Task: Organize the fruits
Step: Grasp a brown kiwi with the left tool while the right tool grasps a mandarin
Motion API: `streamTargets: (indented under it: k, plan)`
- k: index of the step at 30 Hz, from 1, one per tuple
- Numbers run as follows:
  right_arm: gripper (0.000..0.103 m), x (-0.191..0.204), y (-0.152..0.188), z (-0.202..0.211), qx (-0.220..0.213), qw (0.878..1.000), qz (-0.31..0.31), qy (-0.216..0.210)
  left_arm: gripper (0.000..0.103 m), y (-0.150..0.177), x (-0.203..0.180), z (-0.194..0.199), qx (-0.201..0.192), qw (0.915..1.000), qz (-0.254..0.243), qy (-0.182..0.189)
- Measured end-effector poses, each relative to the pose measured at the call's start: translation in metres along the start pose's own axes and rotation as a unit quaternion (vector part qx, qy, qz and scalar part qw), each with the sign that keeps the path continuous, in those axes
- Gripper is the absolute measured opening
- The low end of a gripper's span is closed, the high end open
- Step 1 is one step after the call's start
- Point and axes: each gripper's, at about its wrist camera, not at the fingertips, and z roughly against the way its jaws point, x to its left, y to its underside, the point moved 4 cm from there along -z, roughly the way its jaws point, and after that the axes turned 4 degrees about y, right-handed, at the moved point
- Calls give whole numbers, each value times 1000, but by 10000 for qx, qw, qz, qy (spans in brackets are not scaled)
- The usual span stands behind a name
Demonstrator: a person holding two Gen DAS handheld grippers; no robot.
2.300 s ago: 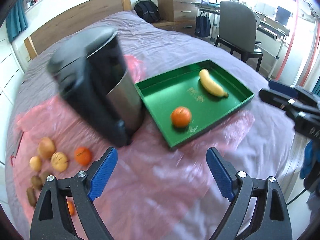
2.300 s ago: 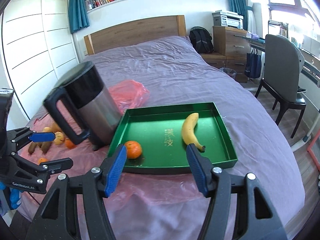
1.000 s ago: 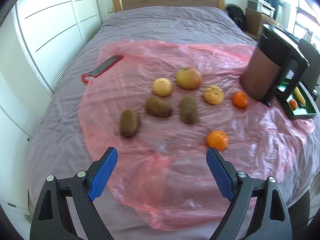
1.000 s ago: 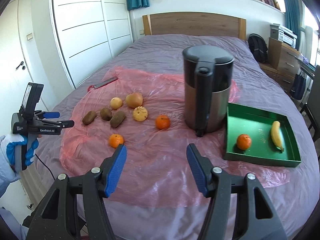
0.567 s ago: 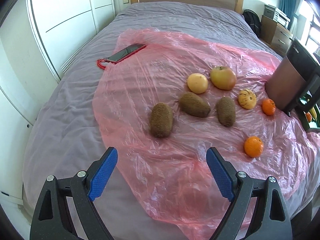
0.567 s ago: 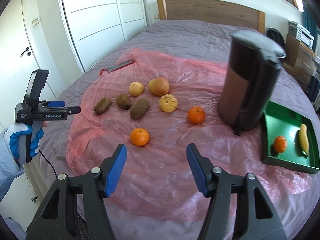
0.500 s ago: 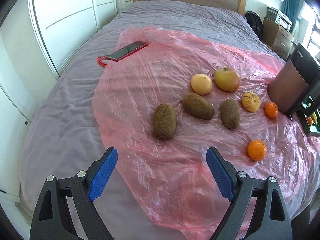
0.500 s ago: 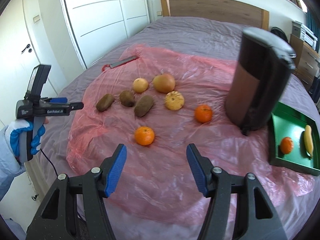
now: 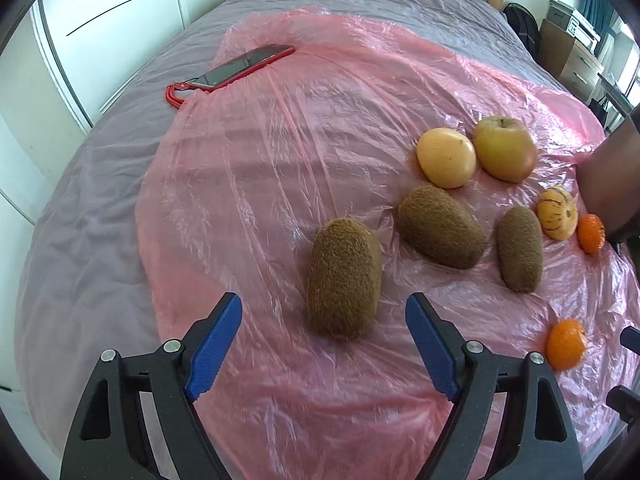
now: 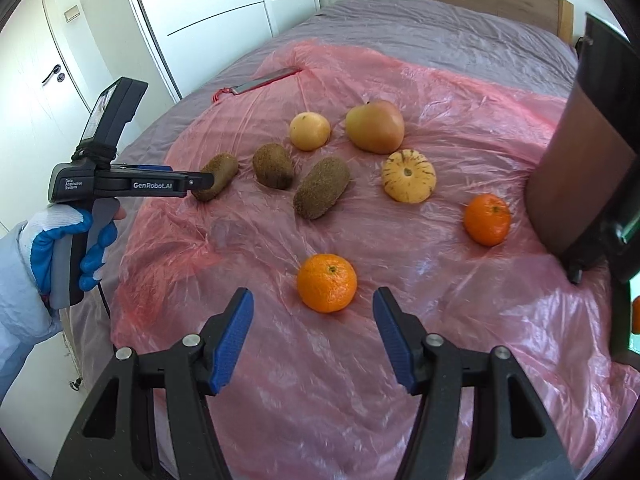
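Note:
Fruit lies on a pink plastic sheet (image 9: 280,152) over the bed. My left gripper (image 9: 322,312) hovers over the leftmost kiwi (image 9: 344,276); its jaws are closing, the kiwi's near end sits between the blue tips, and the pads do not touch it. Two more kiwis (image 9: 440,232) lie to the right, then a yellow fruit (image 9: 446,156), an apple (image 9: 506,148) and a striped fruit (image 9: 557,212). My right gripper (image 10: 313,300) stands open just short of a tangerine (image 10: 327,282). A second tangerine (image 10: 487,219) lies near the kettle.
A dark kettle (image 10: 580,168) stands at the right. A sliver of the green tray (image 10: 634,320) shows behind it. A phone in a red case (image 9: 244,68) lies at the sheet's far left edge. A gloved hand (image 10: 60,248) holds the left gripper's handle.
Both grippers have sunk and come nearer the fruit. The left kiwi now lies at the left tips, whose gap has narrowed slightly. The tangerine lies at the right tips.

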Motion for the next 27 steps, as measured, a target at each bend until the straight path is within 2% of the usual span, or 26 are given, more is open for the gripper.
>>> streamTargets:
  k: [4,12,27]
  plan:
    - [100,-1,-3,-18,75,10000,-27,-27,71,-3,2,-16,135,9999,-62,-56]
    - [100,-5,-5,-46,248,9997,-48,-47,70,-4,-4,-34,261,9992,-288,-70]
    - [98,-4,-4,-67,401,9991,33,-91,70,-10,-9,-42,353,9987,-351,48]
